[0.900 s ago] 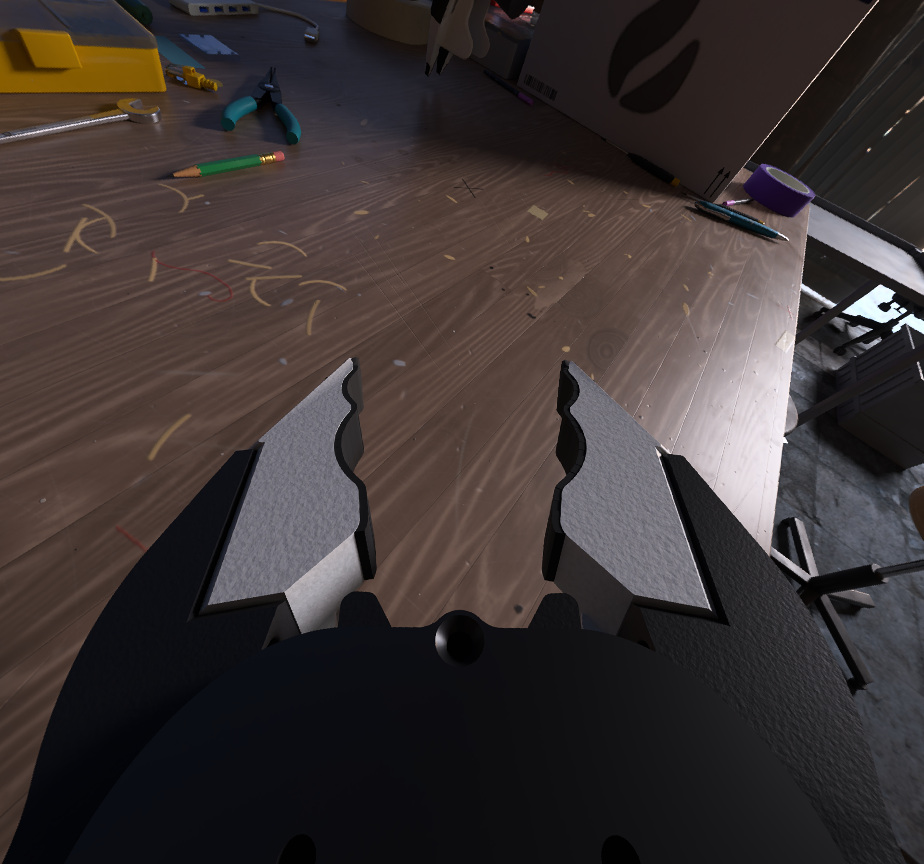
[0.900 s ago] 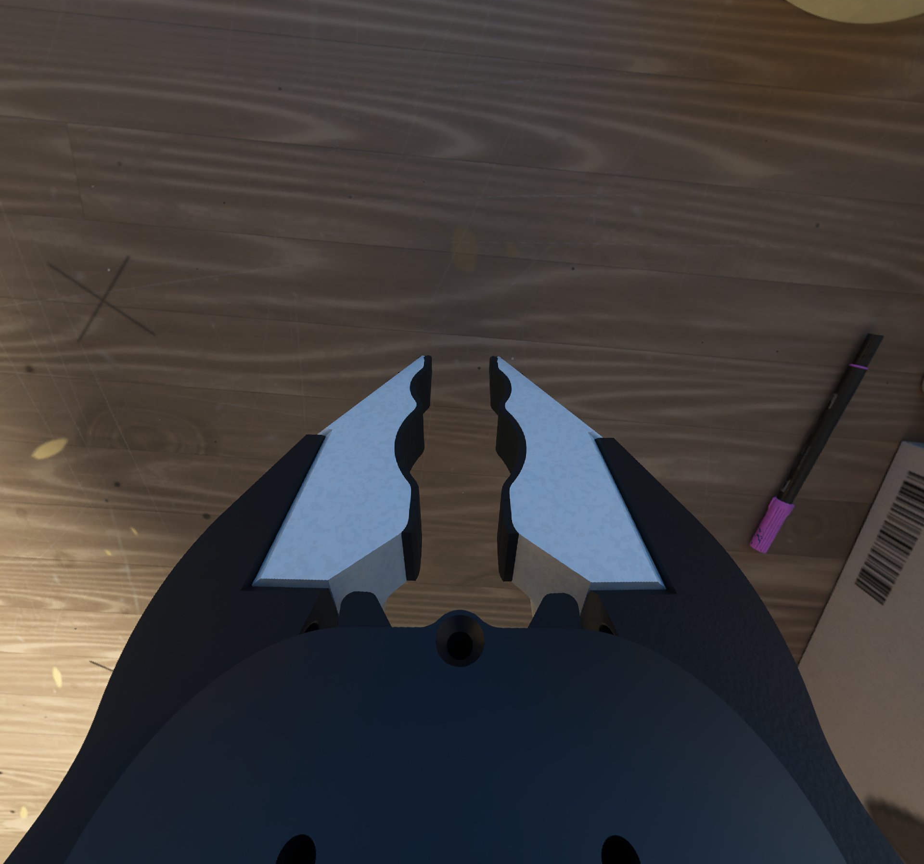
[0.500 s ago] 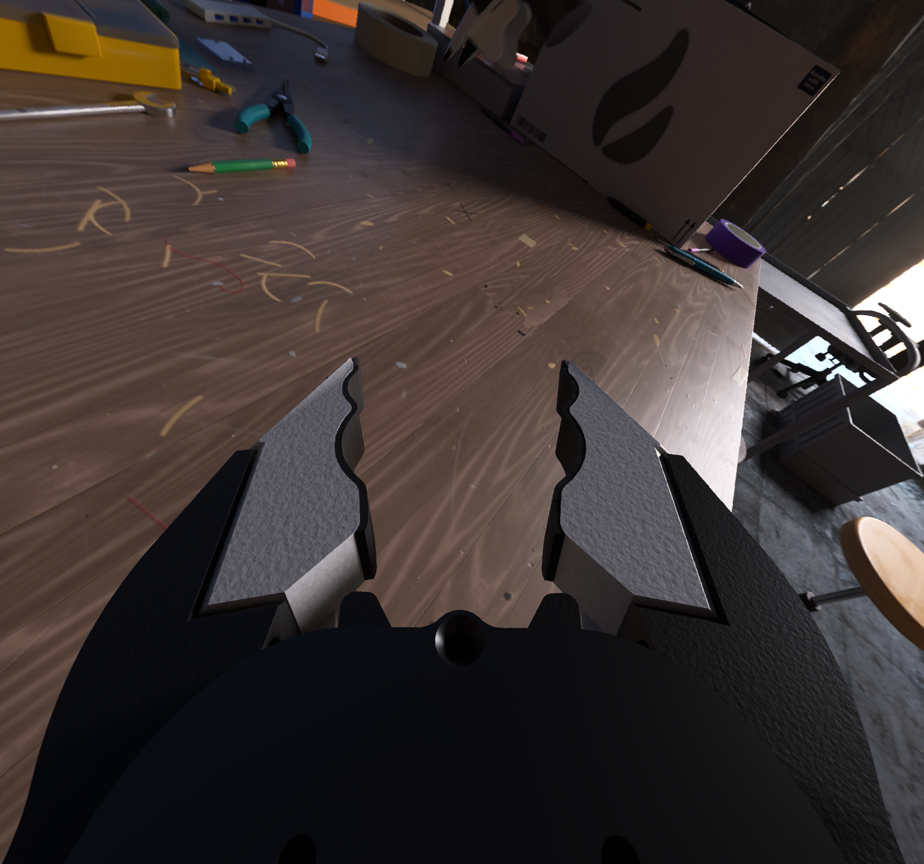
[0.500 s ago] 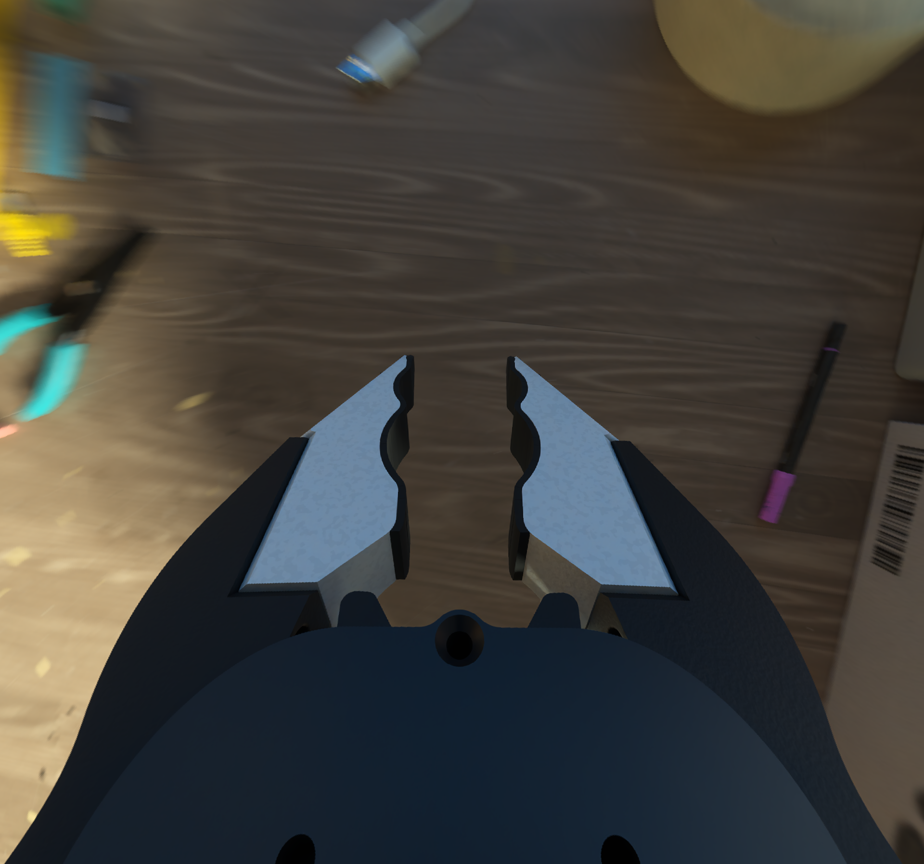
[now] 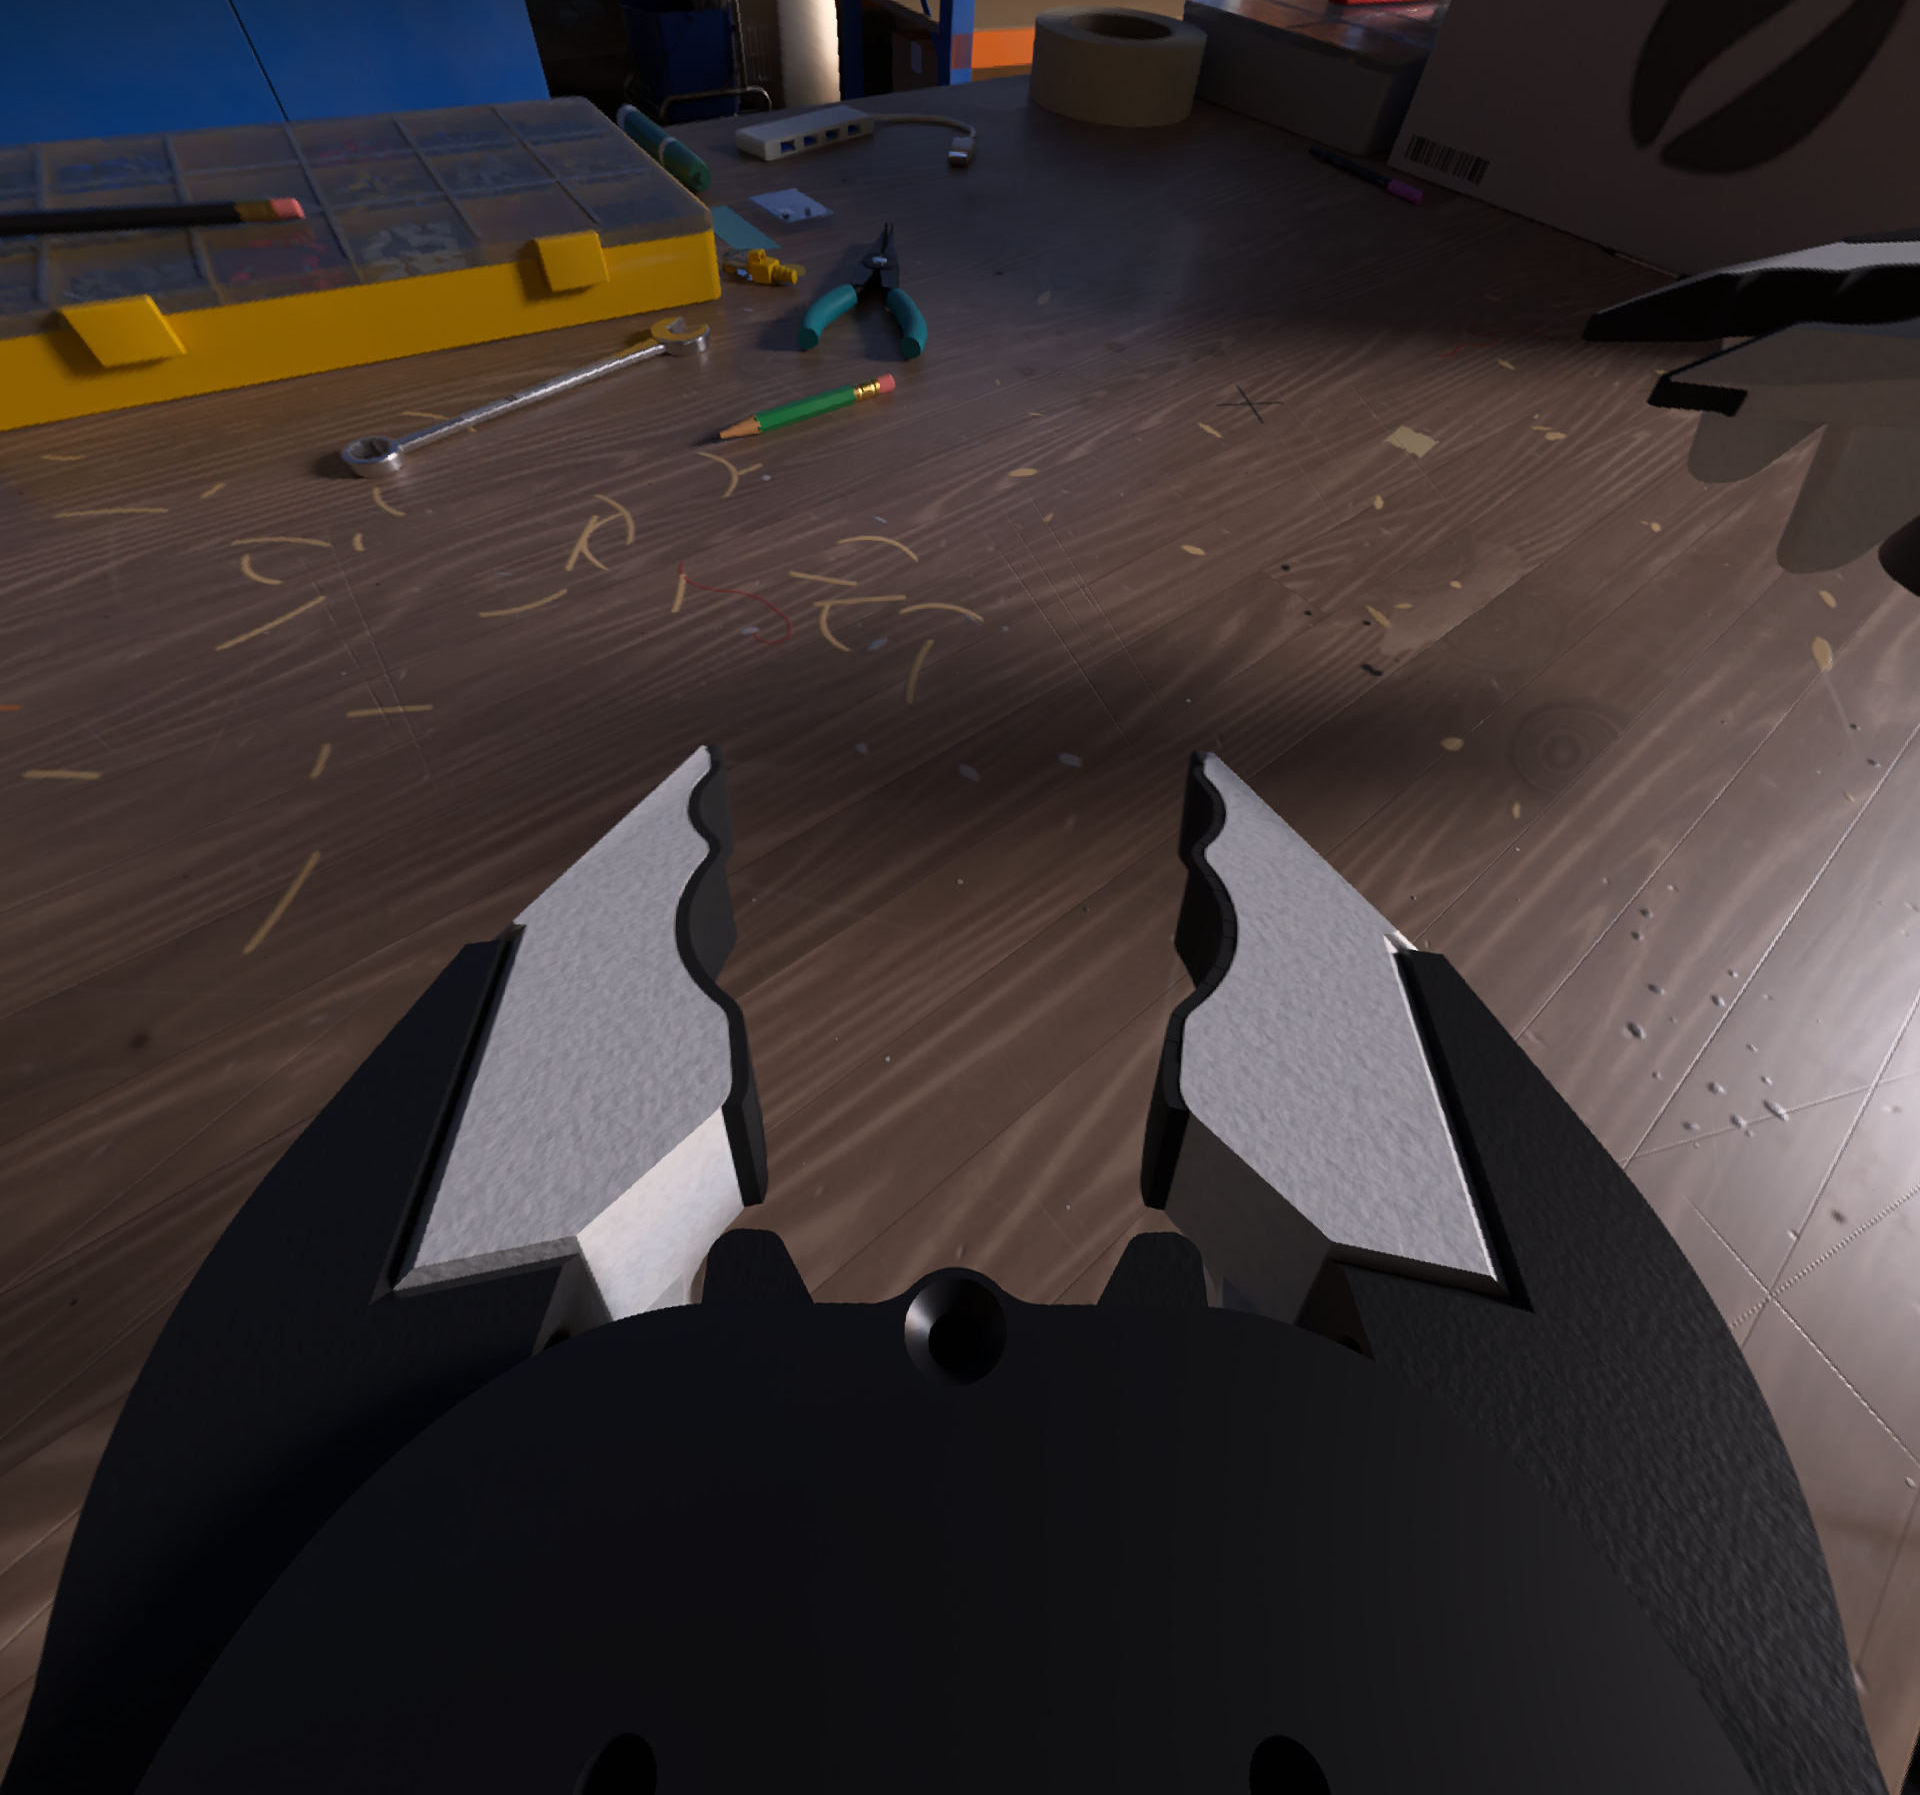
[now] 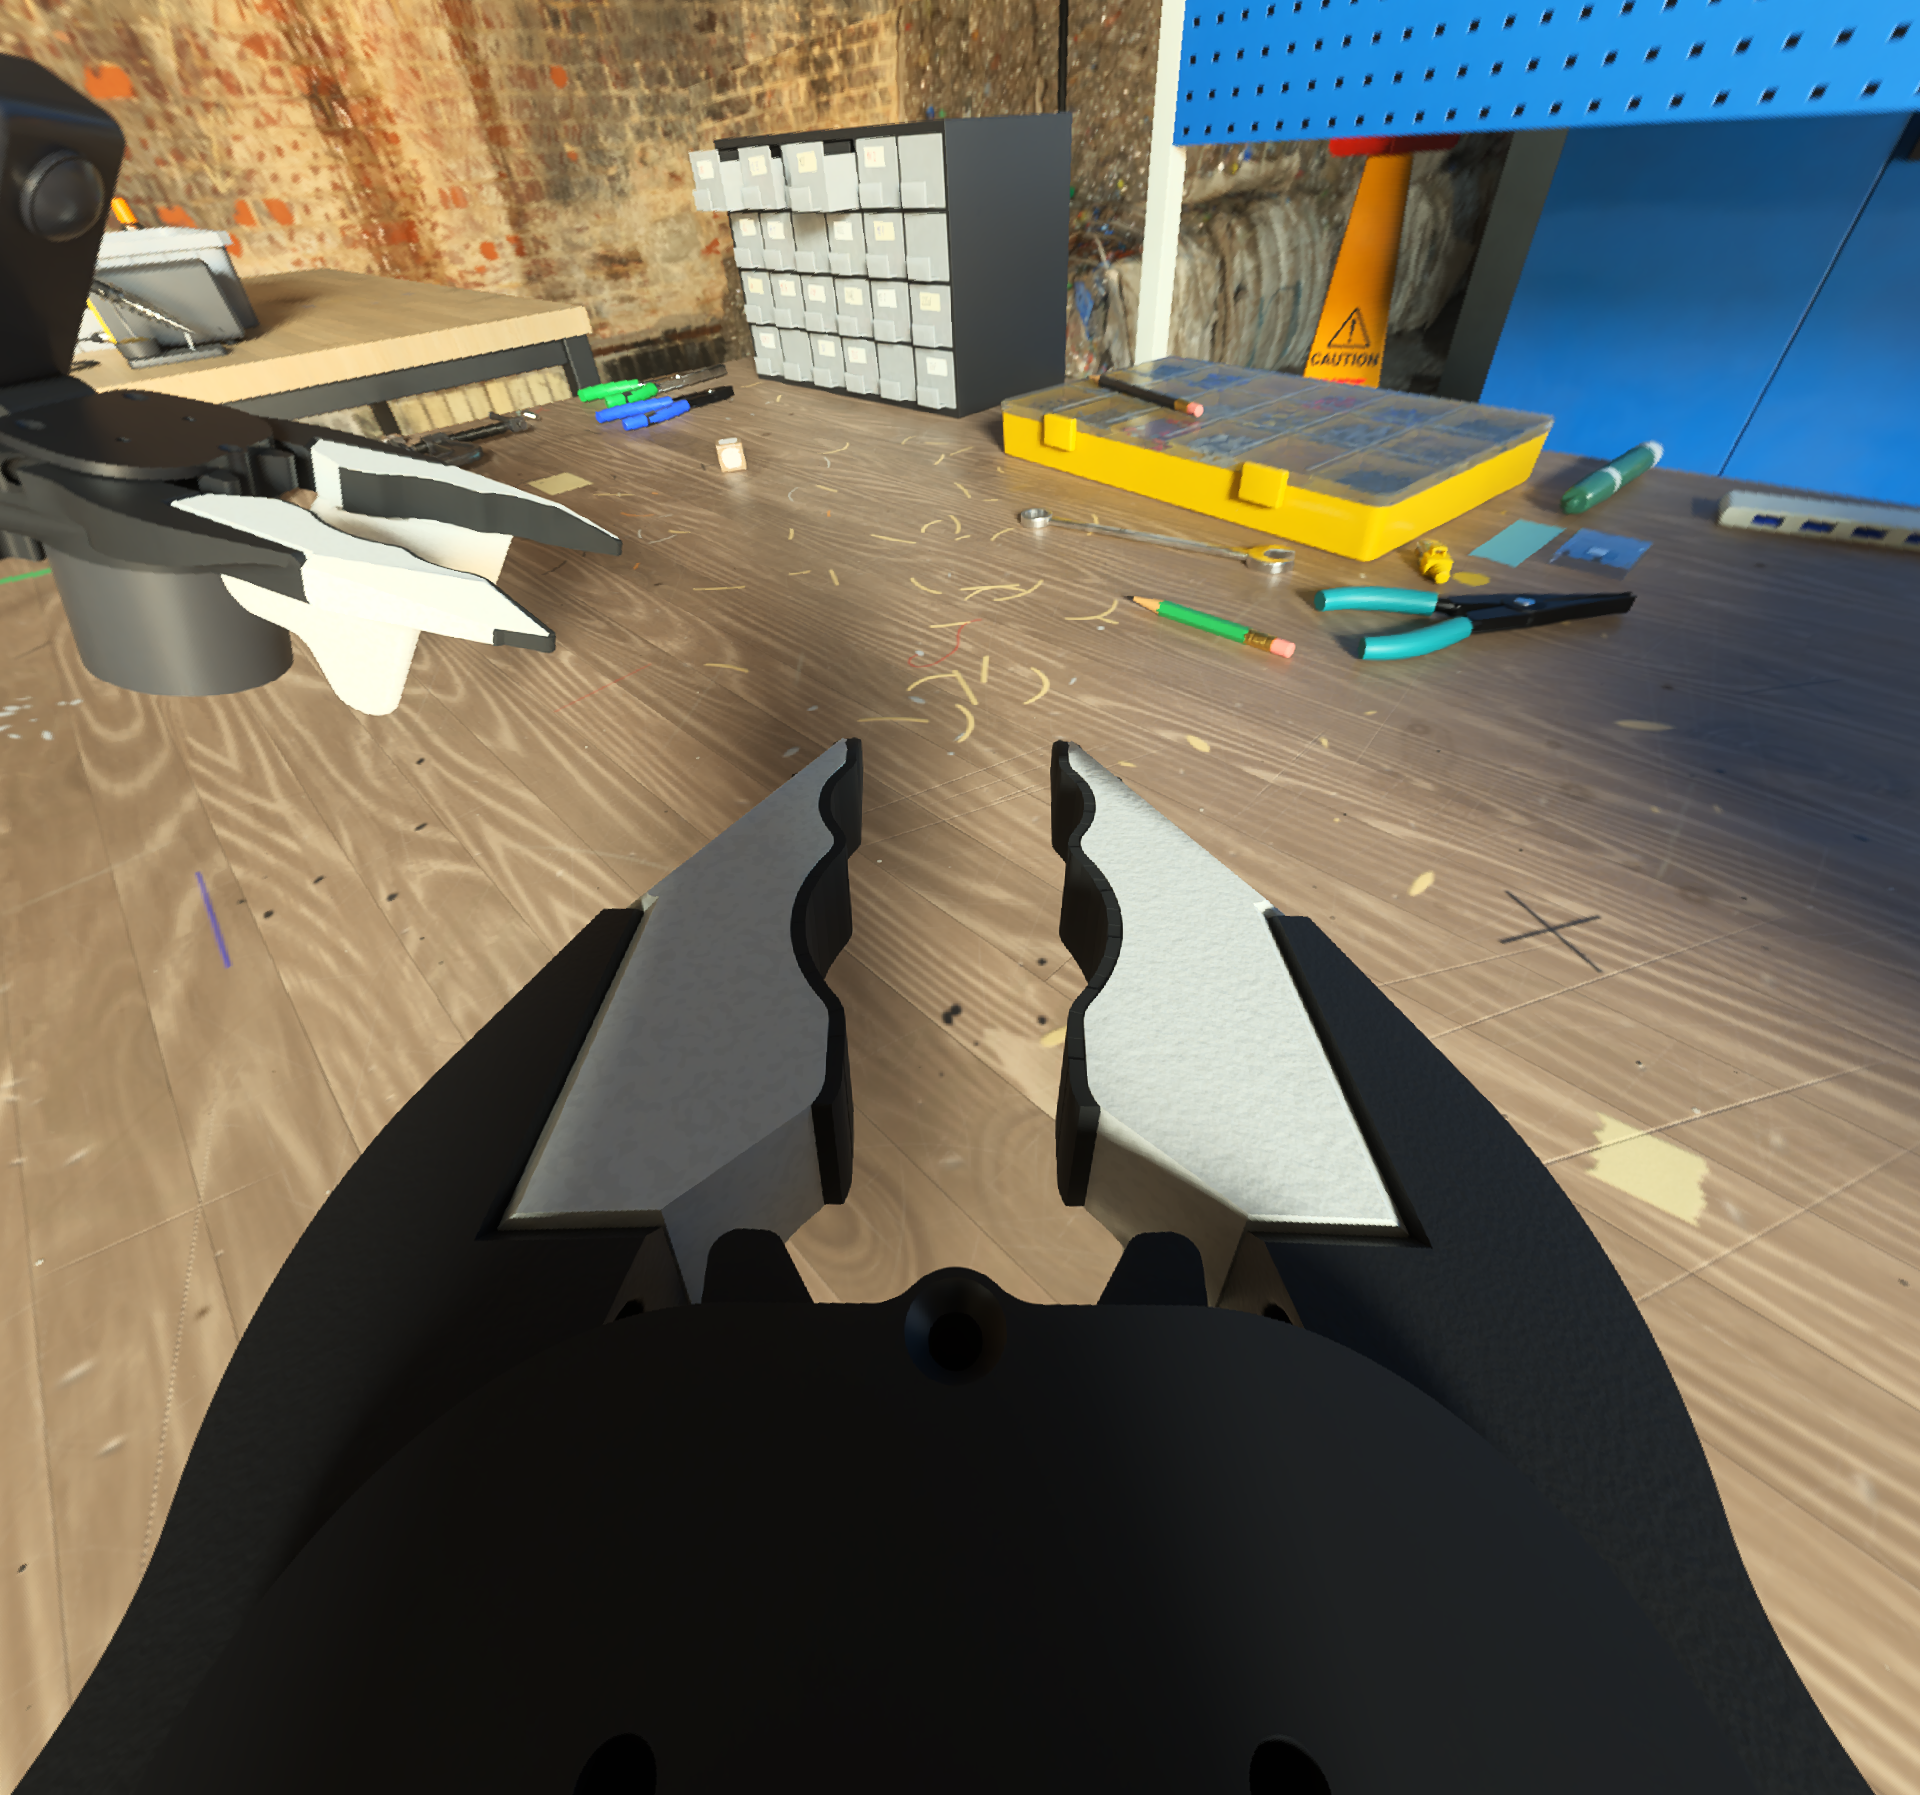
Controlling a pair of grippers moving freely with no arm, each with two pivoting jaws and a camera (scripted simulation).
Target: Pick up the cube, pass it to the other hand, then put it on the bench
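Both grippers hang empty over the bench [image 6: 312, 1018]: right gripper [image 6: 956, 758] parted narrowly, left gripper [image 5: 956, 769] spread wide. The cube [image 6: 730, 455] sits far off (untouched, near the drawer cabinet [image 6: 883, 259]). Pickup awaits; next comes a long forward reach.

A workshop: a scarred wooden bench [image 6: 1558, 1070] strewn with shavings, a spanner [image 6: 1153, 535] and pliers [image 6: 1455, 618] at two o'clock, a blue pegboard [image 6: 1538, 0] above, a drawer cabinet [image 6: 883, 259] at twelve, bare brick wall [image 6: 416, 62] behind.
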